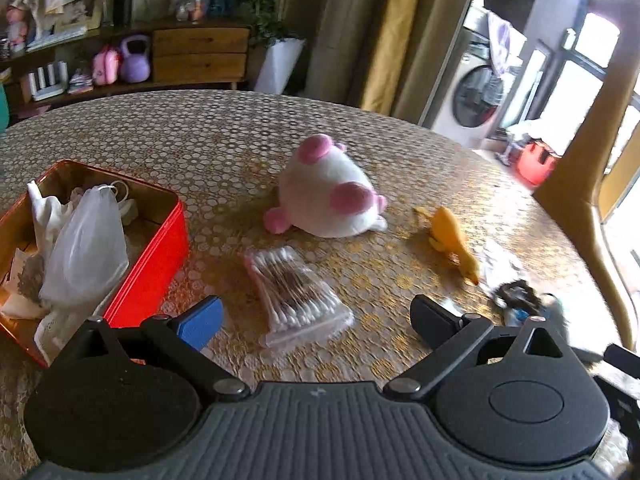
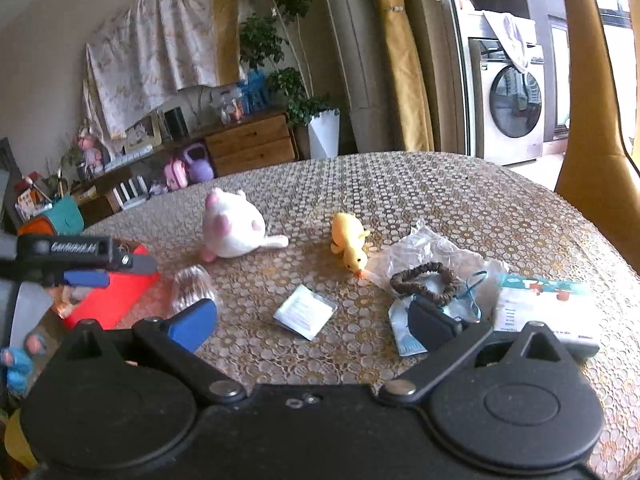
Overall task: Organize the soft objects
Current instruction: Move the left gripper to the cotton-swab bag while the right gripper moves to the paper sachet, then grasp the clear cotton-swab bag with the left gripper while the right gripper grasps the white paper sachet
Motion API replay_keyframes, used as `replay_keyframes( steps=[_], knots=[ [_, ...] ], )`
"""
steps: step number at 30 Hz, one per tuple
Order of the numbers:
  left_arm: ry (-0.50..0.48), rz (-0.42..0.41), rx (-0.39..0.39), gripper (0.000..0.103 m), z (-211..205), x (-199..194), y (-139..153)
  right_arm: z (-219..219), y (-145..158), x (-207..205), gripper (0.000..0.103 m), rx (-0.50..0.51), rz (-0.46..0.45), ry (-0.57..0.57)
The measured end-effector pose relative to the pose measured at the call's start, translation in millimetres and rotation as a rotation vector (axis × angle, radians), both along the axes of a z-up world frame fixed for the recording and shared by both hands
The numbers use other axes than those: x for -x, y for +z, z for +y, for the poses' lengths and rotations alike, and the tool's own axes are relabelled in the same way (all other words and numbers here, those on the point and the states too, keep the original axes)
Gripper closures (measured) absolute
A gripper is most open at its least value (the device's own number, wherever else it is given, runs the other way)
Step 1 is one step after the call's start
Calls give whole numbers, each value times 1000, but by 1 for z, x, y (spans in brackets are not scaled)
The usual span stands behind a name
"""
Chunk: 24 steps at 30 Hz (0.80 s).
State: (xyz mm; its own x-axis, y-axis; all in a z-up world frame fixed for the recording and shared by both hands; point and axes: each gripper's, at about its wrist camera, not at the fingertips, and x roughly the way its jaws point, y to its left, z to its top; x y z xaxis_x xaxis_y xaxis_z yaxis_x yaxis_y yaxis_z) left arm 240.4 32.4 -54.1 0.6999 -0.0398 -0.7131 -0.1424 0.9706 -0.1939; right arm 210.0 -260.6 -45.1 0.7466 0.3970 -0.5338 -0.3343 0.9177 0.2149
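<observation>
A white and pink plush toy (image 1: 328, 192) lies on the round table; it also shows in the right wrist view (image 2: 232, 224). A yellow plush duck (image 1: 450, 240) lies to its right, and shows in the right wrist view (image 2: 350, 246). A red tin box (image 1: 160, 248) at the left holds a white bag and cloth. My left gripper (image 1: 316, 320) is open and empty above a bag of cotton swabs (image 1: 296, 292). My right gripper (image 2: 312, 324) is open and empty above a small white packet (image 2: 306, 312). A brown scrunchie (image 2: 424, 282) lies near its right finger.
Clear plastic wrap (image 2: 424, 248), a face mask (image 2: 404, 328) and a tissue pack (image 2: 548, 312) lie at the right. A yellow chair (image 1: 592, 184) stands by the table's right edge. A wooden sideboard (image 1: 200, 54) and a washing machine (image 2: 512, 104) stand beyond the table.
</observation>
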Motion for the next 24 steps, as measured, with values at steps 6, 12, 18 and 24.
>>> replay_keyframes(
  steps=[6,12,18,24],
  knots=[
    [41,43,-61,2,-7,-27,-17,12,-14,-23,1,33,34,91],
    [100,89,-72,2,-5,-53,-33,29,-29,-52,1,91,72,209],
    [145,128,-92,2,-4,-70,-48,46,-41,-80,2,146,93,314],
    [184,161,-105,2,-2,-81,-61,58,-55,-98,6,195,81,349]
  ],
)
